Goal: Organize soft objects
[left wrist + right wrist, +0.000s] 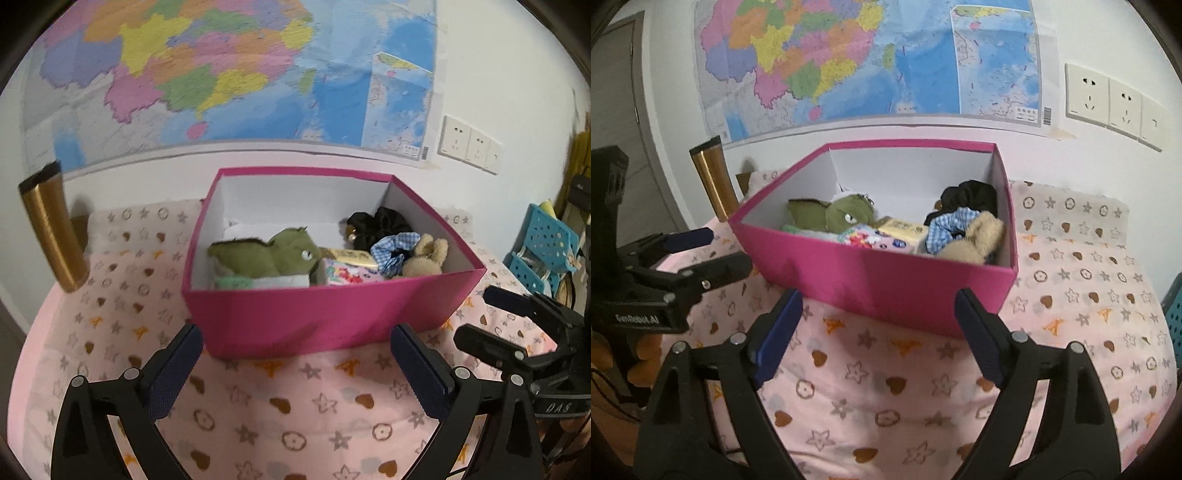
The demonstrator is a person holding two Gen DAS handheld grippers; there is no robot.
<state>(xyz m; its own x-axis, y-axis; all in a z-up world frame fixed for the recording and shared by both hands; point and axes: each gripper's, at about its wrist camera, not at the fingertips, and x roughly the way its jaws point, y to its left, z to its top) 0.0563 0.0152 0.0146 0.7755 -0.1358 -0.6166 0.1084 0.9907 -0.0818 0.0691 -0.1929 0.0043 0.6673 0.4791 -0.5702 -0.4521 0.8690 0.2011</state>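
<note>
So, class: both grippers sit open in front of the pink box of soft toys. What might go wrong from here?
1. The left gripper and right gripper are side by side; reaching in together, they may collide.
2. The tan plush rabbit lies on the blue gingham scrunchie; lifting one may drag the other.
3. Pushing the pink box could bunch the patterned cloth.

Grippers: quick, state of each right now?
Left gripper: open, holding nothing.
Right gripper: open, holding nothing.
</note>
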